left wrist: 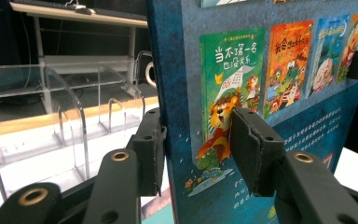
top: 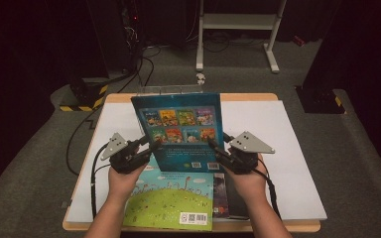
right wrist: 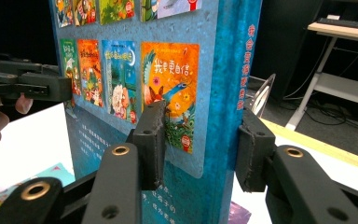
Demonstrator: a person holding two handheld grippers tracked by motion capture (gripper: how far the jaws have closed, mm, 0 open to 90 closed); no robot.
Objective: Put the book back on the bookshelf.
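Gripping a blue picture book point(top: 181, 130) by its two side edges, both grippers are shown holding it upright above the worktop point(top: 273, 148). The jaws of the left gripper point(top: 151, 144) are clamped across the book's left edge, one pad on the back cover beside the printed lion, the other behind the book. The jaws of the right gripper point(top: 214, 145) are clamped across the spine edge in the same way, one pad on the back cover and one on the far side.

Slipping is judged to be the main risk: only a narrow strip of cover lies between each pair of pads point(left wrist: 249, 140), so a tilt of either hand could let the book pivot or drop onto the green book point(top: 171, 198) and the dark book point(top: 228, 196) lying below the jaws. Uneven motion of the two hands could also twist or bend the cover. Beyond the jaws a clear divided rack point(left wrist: 70, 116) stands; the book's lower corner could catch on a divider if it is brought in crooked.

Both forearms are extended forward side by side, the hands wrapped under the gripper bodies, the jaws angled inward and slightly upward toward the book.
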